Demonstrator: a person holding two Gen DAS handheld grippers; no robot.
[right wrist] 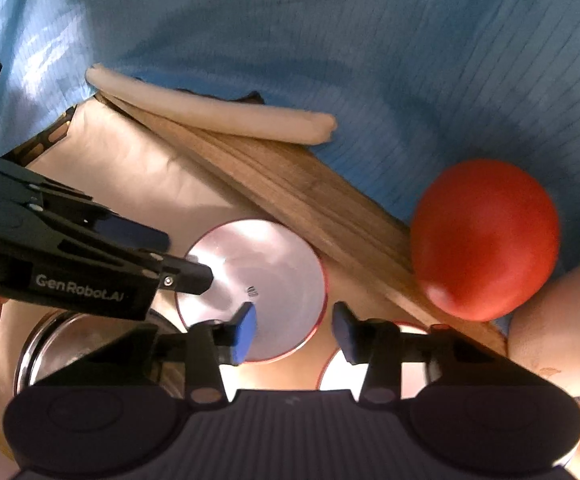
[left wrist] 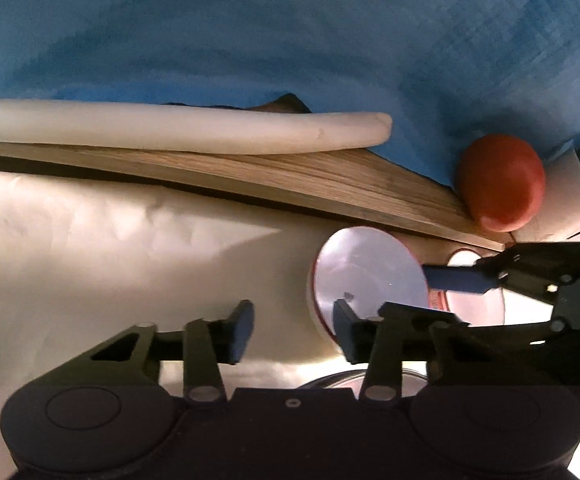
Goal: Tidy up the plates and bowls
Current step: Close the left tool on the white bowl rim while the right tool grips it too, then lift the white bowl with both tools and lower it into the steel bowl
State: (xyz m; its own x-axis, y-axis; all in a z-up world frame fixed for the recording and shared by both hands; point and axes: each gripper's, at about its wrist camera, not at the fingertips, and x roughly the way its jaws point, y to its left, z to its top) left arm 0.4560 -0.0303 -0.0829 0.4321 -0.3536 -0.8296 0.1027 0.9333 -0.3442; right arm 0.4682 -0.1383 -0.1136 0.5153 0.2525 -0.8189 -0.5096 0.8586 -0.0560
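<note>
A white bowl with a red rim (left wrist: 370,276) (right wrist: 255,288) sits on the cream tabletop beside a wooden board. My left gripper (left wrist: 294,330) is open, its right finger at the bowl's near rim; it also shows in the right wrist view (right wrist: 177,258), reaching the bowl's left edge. My right gripper (right wrist: 294,332) is open and empty, just over the bowl's near right rim; it shows in the left wrist view (left wrist: 456,280) at the bowl's right. A second red-rimmed white dish (right wrist: 340,372) (left wrist: 470,292) lies right of the bowl. A steel bowl (right wrist: 49,356) (left wrist: 354,382) lies below left.
A wooden board (left wrist: 290,176) (right wrist: 290,196) runs diagonally behind the bowl. A white foam roll (left wrist: 169,132) (right wrist: 217,120) lies on it. A red ball-like object (left wrist: 502,182) (right wrist: 486,240) rests at the board's right end. Blue cloth (left wrist: 290,32) backs everything.
</note>
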